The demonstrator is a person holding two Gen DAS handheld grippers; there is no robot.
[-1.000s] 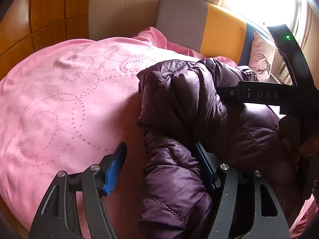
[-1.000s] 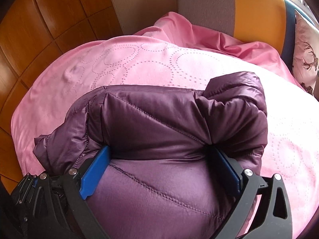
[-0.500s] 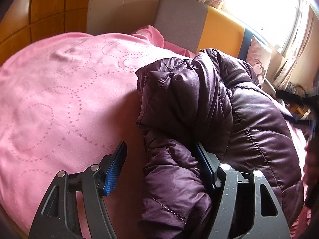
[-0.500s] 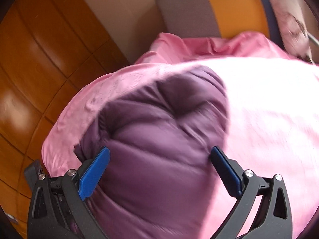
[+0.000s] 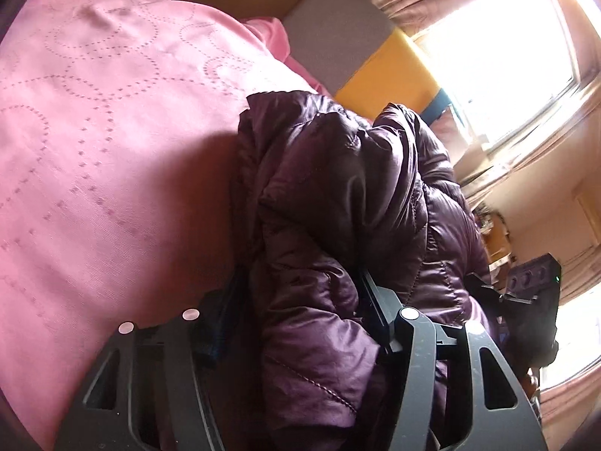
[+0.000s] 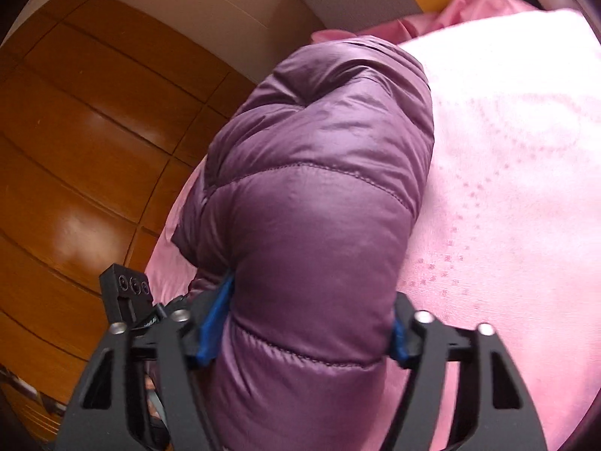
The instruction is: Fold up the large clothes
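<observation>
Puffy shiny purple quilted jacket (image 6: 319, 203) bunched up on the pink dotted bed cover (image 5: 94, 131), near its edge by the brown wooden floor (image 6: 75, 150), left hand-held gripper (image 5: 296, 300) pinching one jacket fold, right hand-held gripper (image 6: 308, 315) squeezing another fat fold

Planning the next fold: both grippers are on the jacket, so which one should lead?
Right, probably. The right gripper clamps a smooth, thick fold of the jacket over bare bedspread. The left gripper holds a crumpled bunch.
</observation>
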